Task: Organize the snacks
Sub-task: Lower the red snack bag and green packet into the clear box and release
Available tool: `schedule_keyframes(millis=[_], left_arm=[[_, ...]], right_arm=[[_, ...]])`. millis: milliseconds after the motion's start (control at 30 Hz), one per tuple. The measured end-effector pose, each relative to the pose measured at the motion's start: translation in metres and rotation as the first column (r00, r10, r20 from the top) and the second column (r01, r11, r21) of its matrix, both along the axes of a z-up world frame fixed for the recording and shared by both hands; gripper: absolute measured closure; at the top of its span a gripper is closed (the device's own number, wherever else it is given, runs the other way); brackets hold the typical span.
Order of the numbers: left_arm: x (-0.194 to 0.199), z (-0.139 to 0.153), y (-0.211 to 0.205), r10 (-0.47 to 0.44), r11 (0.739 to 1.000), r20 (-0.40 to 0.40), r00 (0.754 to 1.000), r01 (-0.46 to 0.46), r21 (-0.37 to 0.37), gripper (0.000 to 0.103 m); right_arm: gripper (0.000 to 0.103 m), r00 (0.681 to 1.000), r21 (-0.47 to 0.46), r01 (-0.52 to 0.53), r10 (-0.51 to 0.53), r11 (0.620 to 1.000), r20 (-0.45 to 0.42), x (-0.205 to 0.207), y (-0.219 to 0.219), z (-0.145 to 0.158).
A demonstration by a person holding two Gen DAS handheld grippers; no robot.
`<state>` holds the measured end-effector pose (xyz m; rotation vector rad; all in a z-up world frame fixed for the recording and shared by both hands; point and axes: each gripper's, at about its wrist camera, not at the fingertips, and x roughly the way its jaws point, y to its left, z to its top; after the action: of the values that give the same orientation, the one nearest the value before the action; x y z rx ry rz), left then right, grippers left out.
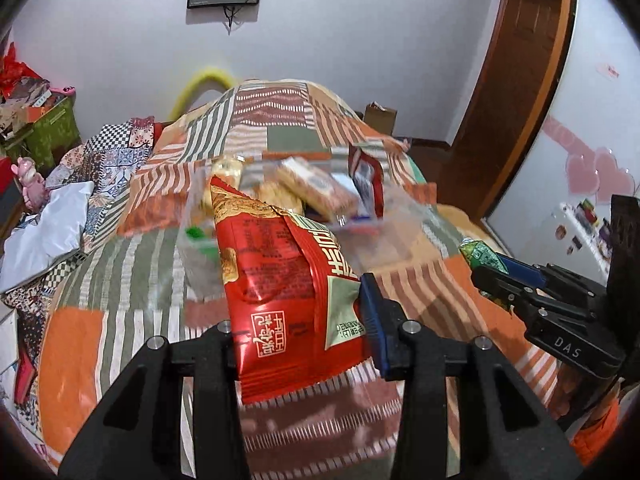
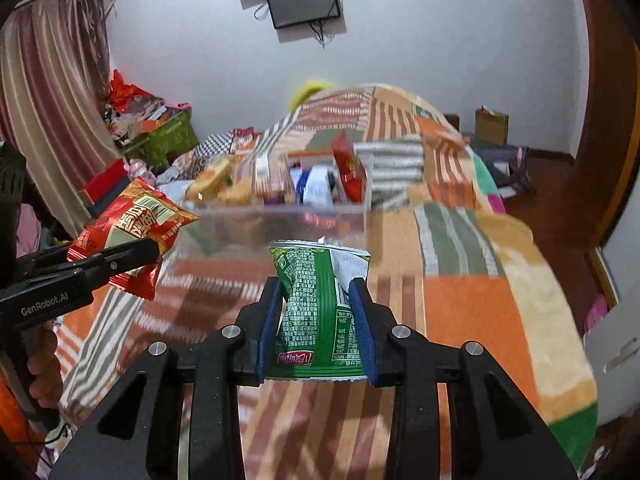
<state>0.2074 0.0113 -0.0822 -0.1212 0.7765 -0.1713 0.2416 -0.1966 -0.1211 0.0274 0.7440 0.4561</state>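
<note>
My left gripper (image 1: 298, 312) is shut on a red snack bag (image 1: 280, 272) and holds it above the bed; the bag also shows in the right wrist view (image 2: 136, 228), with the left gripper (image 2: 154, 250) there too. My right gripper (image 2: 316, 300) is shut on a green snack bag (image 2: 316, 300); it also shows at the right of the left wrist view (image 1: 486, 266). Ahead of both lies a clear plastic box (image 2: 280, 224) holding several snack packs (image 1: 316, 186).
The bed carries a striped orange and green patchwork blanket (image 2: 460, 304). Clutter and a green box (image 1: 52, 128) stand at the left. A wooden door (image 1: 516, 80) is at the right. A screen (image 2: 304, 0) hangs on the far wall.
</note>
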Motion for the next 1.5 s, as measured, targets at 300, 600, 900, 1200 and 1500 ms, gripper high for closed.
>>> schedule_keyframes(millis=[300,600,900,1200,1500], left_arm=[[0.052,0.005,0.012,0.013,0.999,0.019,1.0,-0.013,0.033,0.063],[0.104,-0.016,0.018,0.034,0.998,-0.012,0.999,-0.033,0.061,0.063],[0.115,-0.038,0.016,0.028,0.998,-0.035,0.999,-0.025,0.062,0.063],[0.107,-0.03,0.016,0.024,0.997,-0.031,0.999,-0.022,0.068,0.055],[0.071,0.005,0.019,0.036,0.998,0.04,0.999,-0.038,0.055,0.053]], right_arm=[[0.071,0.998,-0.057,-0.025,0.028,0.998,0.053,0.042,0.023,0.012],[0.071,0.996,-0.098,-0.078,0.081,0.992,0.035,0.09,0.049,0.003],[0.076,0.992,-0.113,-0.124,0.119,0.986,-0.052,0.119,0.062,-0.023],[0.074,0.991,-0.106,-0.123,0.117,0.987,-0.064,0.114,0.059,-0.019],[0.068,0.996,-0.071,-0.091,0.091,0.993,-0.002,0.082,0.04,0.016]])
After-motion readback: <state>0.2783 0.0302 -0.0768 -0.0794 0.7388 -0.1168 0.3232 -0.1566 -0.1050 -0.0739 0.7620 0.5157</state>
